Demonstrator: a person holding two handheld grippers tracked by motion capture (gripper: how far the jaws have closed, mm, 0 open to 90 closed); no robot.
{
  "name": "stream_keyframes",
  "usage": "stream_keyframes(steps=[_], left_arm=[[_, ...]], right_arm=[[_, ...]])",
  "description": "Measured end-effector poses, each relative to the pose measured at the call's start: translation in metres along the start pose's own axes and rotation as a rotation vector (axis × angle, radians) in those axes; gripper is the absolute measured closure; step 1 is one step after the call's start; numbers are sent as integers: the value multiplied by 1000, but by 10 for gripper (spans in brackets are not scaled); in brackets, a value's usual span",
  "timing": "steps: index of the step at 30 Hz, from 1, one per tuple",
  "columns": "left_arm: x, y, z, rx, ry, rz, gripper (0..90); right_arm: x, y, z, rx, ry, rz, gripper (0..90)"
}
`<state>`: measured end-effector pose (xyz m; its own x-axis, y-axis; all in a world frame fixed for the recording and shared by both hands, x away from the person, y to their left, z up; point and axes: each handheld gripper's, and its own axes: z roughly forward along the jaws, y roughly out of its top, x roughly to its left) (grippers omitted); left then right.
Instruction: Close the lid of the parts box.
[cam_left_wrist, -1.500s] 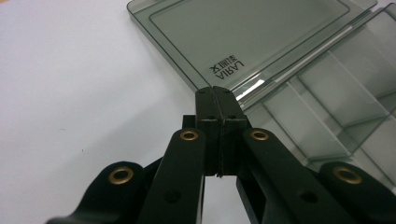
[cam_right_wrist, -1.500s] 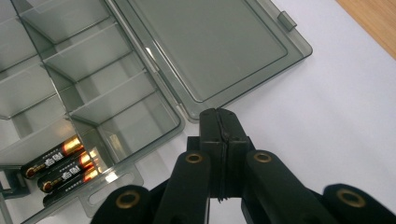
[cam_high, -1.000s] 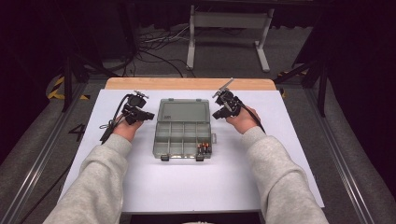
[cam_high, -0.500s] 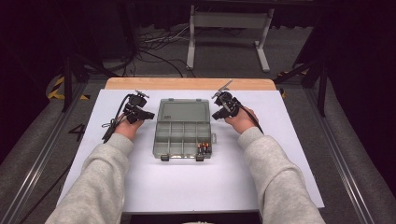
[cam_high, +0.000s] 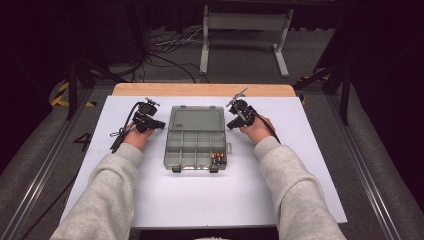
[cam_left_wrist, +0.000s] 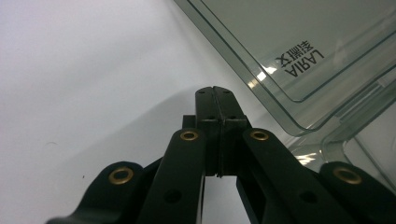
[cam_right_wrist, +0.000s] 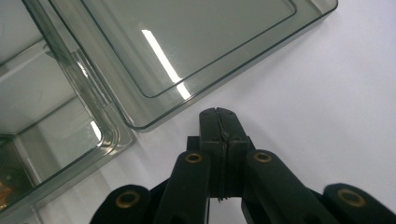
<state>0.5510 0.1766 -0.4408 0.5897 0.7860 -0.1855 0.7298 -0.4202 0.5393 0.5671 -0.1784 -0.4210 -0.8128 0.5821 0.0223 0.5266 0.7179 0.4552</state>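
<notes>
Organiser box (cam_high: 196, 138) lies open at worktop (cam_high: 300, 200) centre. Left gripper (cam_high: 159, 124) at 9 o'clock, right gripper (cam_high: 230, 125) at 3, jaws together, empty. Right gripper has been lowered slightly; no contact made yet.

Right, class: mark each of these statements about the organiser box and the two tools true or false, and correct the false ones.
1. The clear organiser box lies open, its lid flat on the table. True.
2. The left tool grips the lid's edge. False: its jaws are shut on nothing, beside the lid.
3. The right tool has its jaws closed. True.
4. Every compartment is packed with parts. False: small items sit in one near-right compartment; the others look empty.
5. The box lies between the two tools in the high view. True.
6. The box rests on bare wood. False: it rests on the white table surface.
</notes>
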Motion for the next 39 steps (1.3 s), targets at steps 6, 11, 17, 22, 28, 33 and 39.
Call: stream_keyframes(steps=[6, 11, 17, 22, 28, 33, 39], left_arm=[[-1, 0, 3, 4, -2, -1, 897], [-1, 0, 3, 6, -5, -1, 897], [-5, 1, 6, -2, -4, 23, 897], [-7, 2, 8, -8, -11, 24, 898], [-8, 3, 8, -15, -2, 25, 898], [-8, 4, 10, -26, 8, 22, 898], [-9, 7, 11, -19, 18, 31, 897]], right_arm=[[-1, -1, 5, 12, 3, -2, 900], [0, 0, 7, 12, 0, 0, 900], [1, 1, 8, 2, 4, -5, 900], [1, 2, 10, -7, 6, 2, 900], [0, 3, 10, -14, 4, 4, 900], [-1, 4, 11, -24, -3, 17, 900], [-1, 7, 13, -39, -18, 28, 900]])
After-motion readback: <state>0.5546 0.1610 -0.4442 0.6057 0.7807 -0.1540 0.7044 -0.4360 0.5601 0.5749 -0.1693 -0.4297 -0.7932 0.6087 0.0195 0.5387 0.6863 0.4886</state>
